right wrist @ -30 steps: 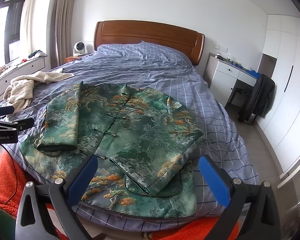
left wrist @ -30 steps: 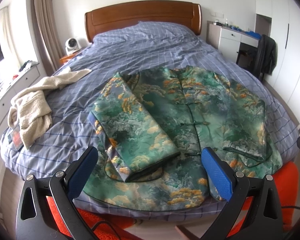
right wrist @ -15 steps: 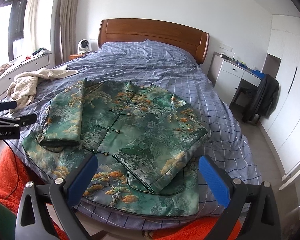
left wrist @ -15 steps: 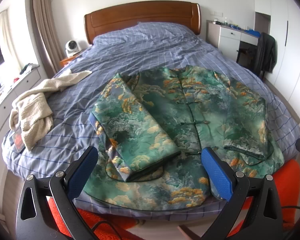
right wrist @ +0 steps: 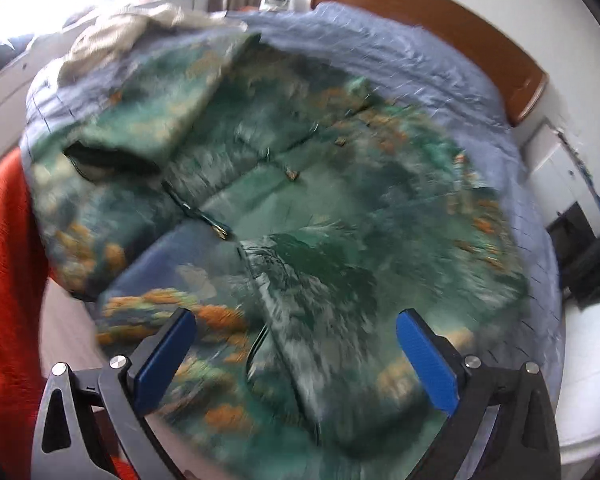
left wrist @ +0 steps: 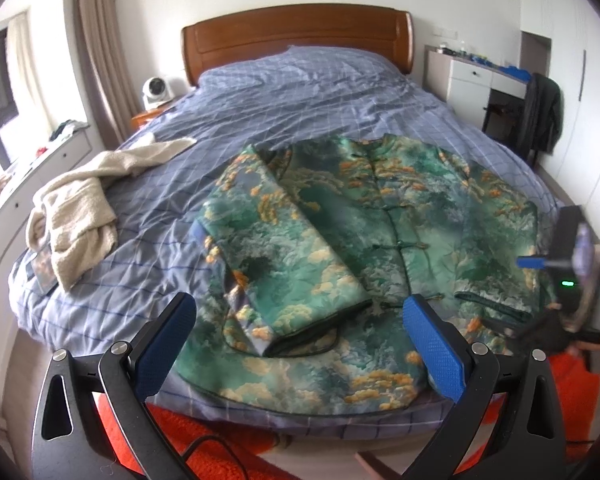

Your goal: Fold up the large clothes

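1. Bedroom, wooden headboard (left wrist: pixel 296 36) at the far end; blue checked bed (left wrist: pixel 300 92) carrying everything.
2. Toward the bed's left edge: cream towel (left wrist: pixel 80 208), crumpled, well apart from the garment.
3. Near the foot edge, centred: green brocade jacket (left wrist: pixel 360 220), front up, both sleeves folded in, long axis running from foot edge to headboard, hem nearest both tools.
4. Left tool (left wrist: pixel 300 344): spread wide, holding nothing, hovering off the foot edge, facing the hem's left half.
5. Right tool (right wrist: pixel 296 356): spread wide, empty, close above the folded right sleeve (right wrist: pixel 340 320) and hem corner; clearly the nearer.
6. Against half a second ago: left barely shifted; right swung in low and tilted, its view blurred by motion.
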Motion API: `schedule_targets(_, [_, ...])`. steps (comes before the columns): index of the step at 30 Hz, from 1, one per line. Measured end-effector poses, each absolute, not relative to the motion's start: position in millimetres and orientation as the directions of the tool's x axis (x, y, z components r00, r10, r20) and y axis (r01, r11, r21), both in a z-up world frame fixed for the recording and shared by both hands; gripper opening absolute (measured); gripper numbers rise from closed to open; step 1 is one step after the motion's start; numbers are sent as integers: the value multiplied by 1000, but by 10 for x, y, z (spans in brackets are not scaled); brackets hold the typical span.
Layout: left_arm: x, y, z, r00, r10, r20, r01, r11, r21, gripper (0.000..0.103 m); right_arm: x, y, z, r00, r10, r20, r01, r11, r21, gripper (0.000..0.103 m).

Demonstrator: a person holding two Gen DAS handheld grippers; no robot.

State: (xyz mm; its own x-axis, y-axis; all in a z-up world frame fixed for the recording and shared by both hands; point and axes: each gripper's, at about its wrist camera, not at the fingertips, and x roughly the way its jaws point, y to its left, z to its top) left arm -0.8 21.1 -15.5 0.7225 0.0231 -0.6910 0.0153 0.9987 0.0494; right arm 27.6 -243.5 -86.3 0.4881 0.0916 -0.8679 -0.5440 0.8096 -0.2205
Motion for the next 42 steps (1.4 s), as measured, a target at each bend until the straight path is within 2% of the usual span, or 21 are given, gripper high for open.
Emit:
schedule_targets(4, [-13, 300, -225, 702, 49, -711, -15, 998, 55, 103, 520, -2511, -1241, 453, 48, -890, -536, 812, -229, 94])
schedule_targets(5, [-3, 338, -239, 698, 55, -714, -23, 998, 55, 103, 542, -2560, -1229, 458, 62, -887, -524, 824, -213, 77])
schedule_targets(6, [0, 343, -250, 696, 58, -715, -27, 998, 55, 103, 549, -2609, -1188, 459, 76, -885, -512, 837, -194, 65])
schedule_targets(7, [-4, 336, -257, 695, 58, -717, -28, 998, 54, 103, 555, -2664, -1110, 442, 118, -889, -506, 851, -139, 45])
schedule_targets(8, [14, 346, -267, 692, 57, -719, -28, 998, 52, 103, 549, -2704, -1026, 432, 161, -888, -502, 860, -89, 18])
schedule_targets(9, [36, 348, -277, 690, 55, -722, -27, 998, 51, 103, 521, -2747, -902, 453, 176, -874, -486, 871, -76, 10])
schedule_targets(14, [88, 228, -273, 693, 42, -720, 6, 998, 64, 103, 406, -3301, 21, 634, 167, -755, -325, 943, -64, 10])
schedule_targets(18, [120, 141, -252, 702, 33, -711, 33, 996, 78, 103, 386, -4140, 720, 764, -15, -645, -105, 984, -147, 10])
schedule_targets(21, [150, 124, -244, 706, 26, -708, 45, 996, 82, 103, 498, -4792, 894, 772, -170, -612, 68, 980, -187, 11])
schedule_targets(22, [160, 125, -239, 710, 25, -704, 49, 995, 85, 103, 539, -5057, 894, 760, -230, -607, 137, 971, -197, 14])
schedule_targets(24, [177, 143, -228, 722, 26, -692, 59, 993, 99, 103, 601, -5578, 832, 718, -351, -601, 275, 936, -218, 28])
schedule_targets(25, [182, 162, -223, 728, 25, -685, 68, 992, 108, 103, 610, -5843, 763, 678, -424, -600, 346, 905, -248, 42])
schedule_targets(27, [210, 220, -230, 740, 29, -672, 84, 987, 135, 103, 544, -6279, 581, 564, -598, -570, 496, 797, -346, 46])
schedule_targets(29, [275, 299, -271, 739, 30, -673, 107, 981, 162, 103, 380, -6462, 453, 489, -656, -575, 563, 741, -366, 46])
schedule_targets(31, [394, 361, -380, 709, -5, -705, 176, 969, 170, 103, 143, -6436, 389, 503, -624, -598, 583, 756, -299, 46])
schedule_targets(34, [567, 340, -645, 661, -57, -748, 312, 928, 205, 103, -202, -6012, 311, 576, -521, -630, 520, 828, -209, 48])
schedule_targets(36, [629, 250, -866, 643, -54, -764, 393, 879, 269, 103, -370, -5682, 227, 620, -445, -646, 466, 872, -153, 53])
schedule_targets(38, [703, 120, -1209, 616, -38, -787, 492, 798, 347, 103, -523, -5311, 128, 656, -357, -664, 411, 908, -81, 54])
schedule_targets(42, [873, 13, -1621, 551, -29, -834, 578, 734, 356, 103, -561, -4666, -9, 690, -231, -686, 317, 948, 0, 54])
